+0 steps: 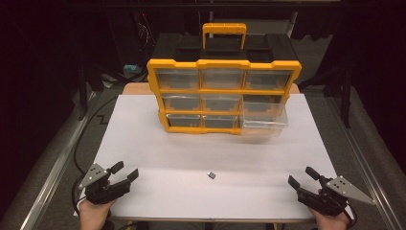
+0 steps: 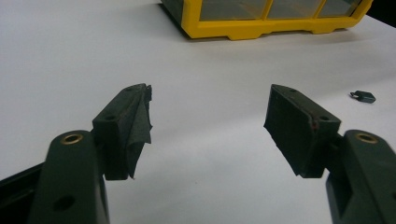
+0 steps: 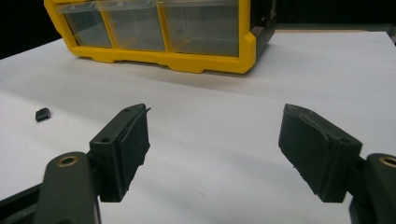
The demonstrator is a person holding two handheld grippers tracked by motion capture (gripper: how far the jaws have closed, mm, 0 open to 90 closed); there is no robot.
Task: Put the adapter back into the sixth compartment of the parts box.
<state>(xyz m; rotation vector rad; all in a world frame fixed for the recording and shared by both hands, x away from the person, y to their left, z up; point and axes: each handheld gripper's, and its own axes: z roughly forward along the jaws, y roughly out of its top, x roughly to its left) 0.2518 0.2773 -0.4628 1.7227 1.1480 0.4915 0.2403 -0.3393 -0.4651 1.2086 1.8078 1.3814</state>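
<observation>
There's 1 small dark block (image 1: 211, 175) lying flat on the white counter (image 1: 158, 153), alone, well short of the yellow drawer organizer (image 1: 223, 96).

We see a yellow and black drawer cabinet (image 1: 223, 91) standing at the far side of the white worktop (image 1: 158, 143). Its lower right clear drawer (image 1: 265, 117) is pulled out, and its yellow handle (image 1: 224, 33) stands upright on top.

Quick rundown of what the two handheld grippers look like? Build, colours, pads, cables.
Both the left gripper and right gripper are black two-jaw units, each topped by a grey three-cornered plate. Jaw arms carry brass-coloured bushings; the left gripper's pads show frayed black covering. A black cable trails from the left one.
</observation>
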